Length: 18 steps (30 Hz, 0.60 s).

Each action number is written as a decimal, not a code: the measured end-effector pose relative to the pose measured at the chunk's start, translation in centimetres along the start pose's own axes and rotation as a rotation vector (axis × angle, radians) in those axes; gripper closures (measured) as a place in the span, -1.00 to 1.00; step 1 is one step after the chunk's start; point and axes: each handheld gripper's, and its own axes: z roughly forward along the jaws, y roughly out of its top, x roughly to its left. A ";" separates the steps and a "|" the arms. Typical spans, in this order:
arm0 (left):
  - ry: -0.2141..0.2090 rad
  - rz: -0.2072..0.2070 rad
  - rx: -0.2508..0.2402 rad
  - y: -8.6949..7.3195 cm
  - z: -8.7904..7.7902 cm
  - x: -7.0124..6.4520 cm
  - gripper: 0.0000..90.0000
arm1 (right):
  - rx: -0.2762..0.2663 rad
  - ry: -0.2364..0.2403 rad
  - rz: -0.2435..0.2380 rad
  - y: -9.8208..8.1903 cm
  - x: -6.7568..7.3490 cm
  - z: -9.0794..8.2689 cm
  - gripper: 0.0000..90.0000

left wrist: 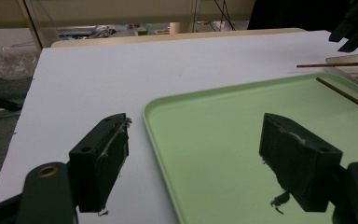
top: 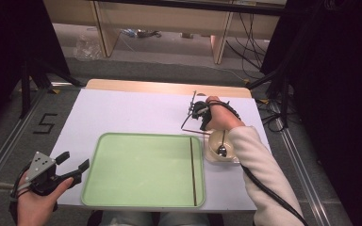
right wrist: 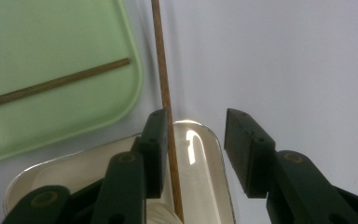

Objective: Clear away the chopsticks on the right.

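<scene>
A light green tray (top: 136, 165) (left wrist: 223, 121) (right wrist: 51, 42) lies on the white table sheet, with one brown chopstick (top: 193, 169) (left wrist: 349, 95) (right wrist: 51, 86) along its right side. A second chopstick (top: 197, 132) (left wrist: 328, 65) (right wrist: 164, 79) rests with one end on a pale oval dish (top: 212, 155) (right wrist: 205, 163) to the right of the tray; a spoon (top: 222, 148) lies in that dish. My right gripper (top: 192, 113) (right wrist: 196, 135) hangs over the dish, open, with this chopstick against the inner face of one jaw and the other jaw well apart. My left gripper (top: 78, 160) (left wrist: 193, 158) is open over the tray's left edge, holding nothing.
The white sheet (top: 132, 113) stretches bare behind the tray as far as the wooden table edge (top: 169, 87). A white sleeve (top: 259, 165) and a black cable (top: 273, 197) cross the table's right front corner. A "5" mark (top: 45, 123) is on the floor at left.
</scene>
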 end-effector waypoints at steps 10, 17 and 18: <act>-0.002 0.000 -0.001 0.0 0.0 0.0 -0.48 | 0.028 0.035 -0.047 0.8 0.4 0.8 0.43; 0.004 -0.003 -0.001 -0.2 -0.3 0.1 -0.48 | 0.051 0.072 -0.037 1.0 0.4 2.5 0.44; 0.006 -0.007 -0.003 -0.2 -0.3 0.1 -0.48 | 0.051 0.072 -0.037 1.0 0.4 2.5 0.44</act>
